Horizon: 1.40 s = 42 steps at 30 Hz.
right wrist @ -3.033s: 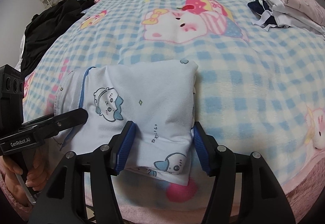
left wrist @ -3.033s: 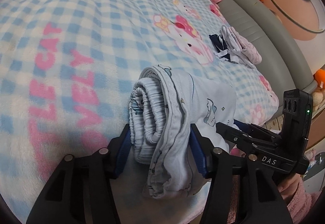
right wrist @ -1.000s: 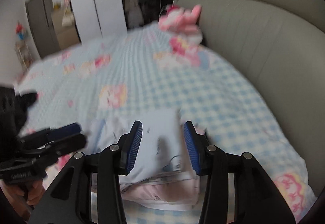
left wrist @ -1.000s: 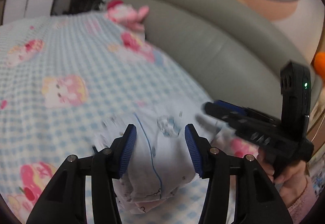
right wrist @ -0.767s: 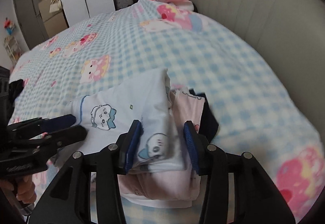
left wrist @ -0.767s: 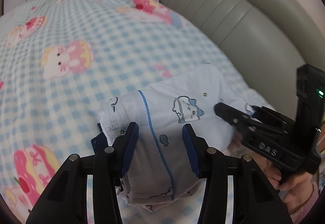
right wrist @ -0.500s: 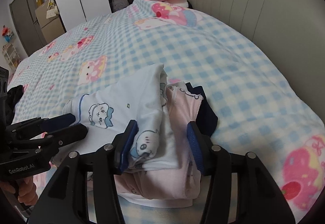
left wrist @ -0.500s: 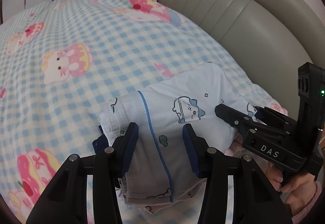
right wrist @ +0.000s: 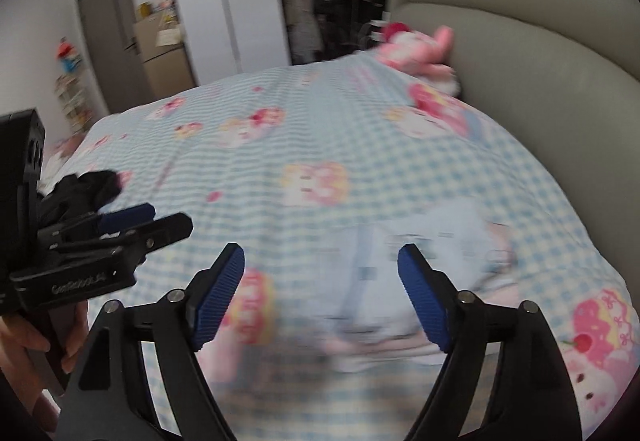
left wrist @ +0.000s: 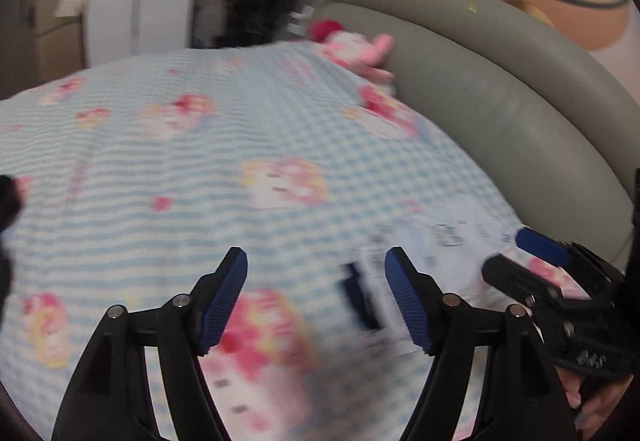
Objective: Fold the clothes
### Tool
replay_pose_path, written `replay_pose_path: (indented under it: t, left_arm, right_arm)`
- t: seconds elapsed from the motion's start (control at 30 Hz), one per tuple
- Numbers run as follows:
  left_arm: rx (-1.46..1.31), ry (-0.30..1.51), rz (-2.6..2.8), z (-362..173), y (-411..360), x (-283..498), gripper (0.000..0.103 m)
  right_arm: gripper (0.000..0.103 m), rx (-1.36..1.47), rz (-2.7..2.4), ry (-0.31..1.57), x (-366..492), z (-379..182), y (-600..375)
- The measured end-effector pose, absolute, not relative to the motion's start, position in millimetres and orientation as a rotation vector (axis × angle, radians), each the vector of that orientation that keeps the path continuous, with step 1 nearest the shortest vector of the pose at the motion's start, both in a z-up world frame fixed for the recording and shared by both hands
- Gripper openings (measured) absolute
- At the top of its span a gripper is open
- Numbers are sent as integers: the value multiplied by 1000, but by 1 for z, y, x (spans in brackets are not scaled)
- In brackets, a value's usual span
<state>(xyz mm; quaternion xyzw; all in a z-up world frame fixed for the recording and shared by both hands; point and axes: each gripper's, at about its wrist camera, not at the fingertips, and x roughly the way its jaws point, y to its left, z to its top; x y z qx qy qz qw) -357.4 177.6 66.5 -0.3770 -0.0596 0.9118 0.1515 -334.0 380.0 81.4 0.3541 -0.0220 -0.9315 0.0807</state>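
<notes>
The folded light-blue garment with small cartoon prints lies on a pile of folded clothes, over a pink piece, by the bed's right side. It is blurred in both views. My right gripper hangs above and before it, jaws opening wide, pads not touching the cloth. In the left wrist view the same garment lies to the right of my left gripper, whose jaws are also opening with only blanket showing between them. The right gripper shows at that view's right edge, and the left gripper at the left of the right wrist view.
A blue-and-white checked blanket with pink cartoon prints covers the bed. A grey padded headboard curves along the right. A pink plush toy lies at the far corner. Dark clothing sits at the left; doors and a wardrobe stand beyond.
Both grippers have let go of the folded light-blue garment, leaving it on the pile. They have pulled back and risen, shifting left of it, and their jaws stand much wider.
</notes>
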Motion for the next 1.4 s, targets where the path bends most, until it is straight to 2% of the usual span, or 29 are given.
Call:
replay_pose_path:
  t: [0.13, 0.23, 0.4, 0.5, 0.53, 0.57, 0.87, 1.2, 1.4]
  left_arm:
    - [-1125, -208, 2731, 67, 109, -342, 82]
    - [-1177, -251, 2795, 58, 54, -330, 83]
    - [-1247, -281, 2896, 45, -21, -300, 83]
    - [-1239, -295, 2936, 45, -55, -275, 83]
    - [-1235, -283, 2948, 47, -62, -266, 83]
    - [-1231, -270, 2960, 49, -67, -258, 84]
    - [-1091, -111, 3073, 74, -76, -155, 85]
    - [-1027, -222, 3059, 61, -58, -43, 85]
    - [-1040, -306, 3022, 39, -50, -2, 85]
  right_arm:
    - [84, 1080, -2703, -62, -330, 78, 316]
    - [94, 1102, -2689, 7, -320, 71, 267]
    - [95, 1112, -2664, 19, -293, 63, 208]
    - [98, 1096, -2680, 21, -277, 64, 183]
    - [103, 1084, -2690, 35, -270, 66, 175]
    - [102, 1073, -2697, 48, -264, 67, 168]
    - [102, 1086, -2689, 24, -200, 79, 145]
    - [102, 1100, -2700, 86, -88, 71, 155]
    - [102, 1121, -2682, 81, -46, 55, 162]
